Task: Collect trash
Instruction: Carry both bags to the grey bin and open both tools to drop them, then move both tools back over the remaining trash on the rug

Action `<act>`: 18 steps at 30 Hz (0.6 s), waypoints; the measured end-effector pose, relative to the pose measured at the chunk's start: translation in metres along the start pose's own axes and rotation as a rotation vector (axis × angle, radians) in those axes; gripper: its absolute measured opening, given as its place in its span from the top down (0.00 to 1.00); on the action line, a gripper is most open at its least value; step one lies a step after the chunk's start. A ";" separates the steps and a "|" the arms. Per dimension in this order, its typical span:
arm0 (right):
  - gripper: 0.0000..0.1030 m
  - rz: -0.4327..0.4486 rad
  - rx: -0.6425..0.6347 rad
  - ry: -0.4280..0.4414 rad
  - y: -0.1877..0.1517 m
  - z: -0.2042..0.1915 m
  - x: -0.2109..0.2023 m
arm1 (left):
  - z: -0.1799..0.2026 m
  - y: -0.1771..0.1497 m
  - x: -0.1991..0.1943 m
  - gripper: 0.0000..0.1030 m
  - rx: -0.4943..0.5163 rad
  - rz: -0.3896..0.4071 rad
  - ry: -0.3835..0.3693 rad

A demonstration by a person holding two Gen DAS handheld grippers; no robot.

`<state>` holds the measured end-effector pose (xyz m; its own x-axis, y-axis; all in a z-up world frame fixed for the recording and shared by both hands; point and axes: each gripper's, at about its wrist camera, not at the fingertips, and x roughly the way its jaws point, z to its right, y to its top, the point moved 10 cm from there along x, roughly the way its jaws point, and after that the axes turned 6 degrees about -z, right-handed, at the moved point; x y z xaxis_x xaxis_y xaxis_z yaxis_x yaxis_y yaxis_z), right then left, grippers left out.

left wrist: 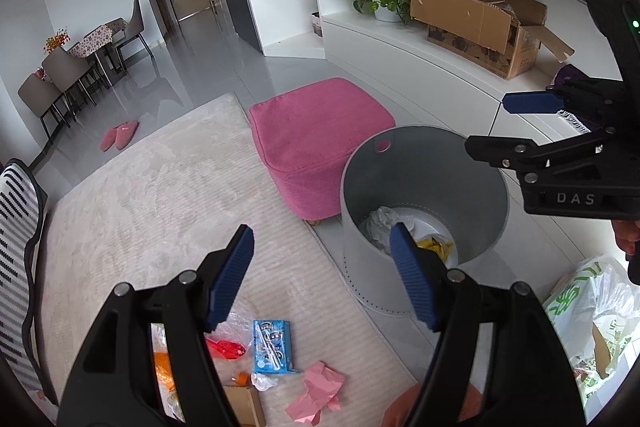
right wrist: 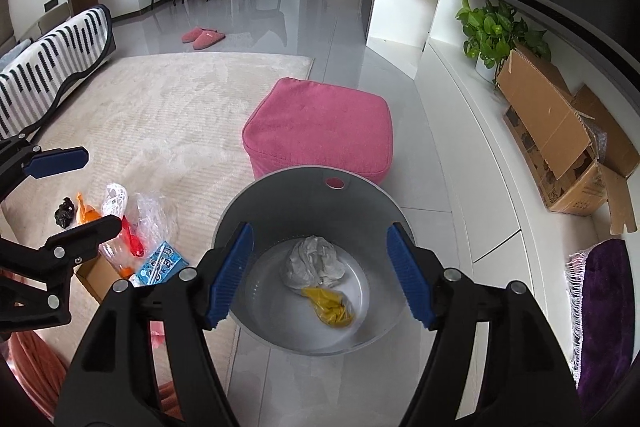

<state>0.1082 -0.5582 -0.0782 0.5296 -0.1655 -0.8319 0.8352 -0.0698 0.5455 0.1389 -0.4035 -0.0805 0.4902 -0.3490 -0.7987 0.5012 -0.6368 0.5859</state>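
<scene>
Already both the left gripper and right gripper hung released, holding nothing. Left of the bin, light crinkly wrappers lay on the rug; likely easiest pinched at a loose fold.

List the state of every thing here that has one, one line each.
Left hand-held gripper: open, empty, above the rug litter.
Right hand-held gripper: open, empty, over the bin.
Grey bin: upright, lidless, holding a white wad and a yellow wrapper.
Cardboard box: flaps open.
Blue packet: lying flat on the rug.
Pink paper: crumpled on the rug.
</scene>
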 end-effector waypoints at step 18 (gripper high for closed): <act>0.30 0.031 -0.143 0.184 -0.038 -0.173 -0.007 | -0.127 -0.132 -0.042 0.22 -0.226 -0.065 0.193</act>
<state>0.0986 -0.3840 -0.1105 0.5627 0.0173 -0.8265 0.8236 0.0746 0.5623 0.1424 -0.2174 -0.1074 0.5676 -0.1622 -0.8072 0.6710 -0.4769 0.5677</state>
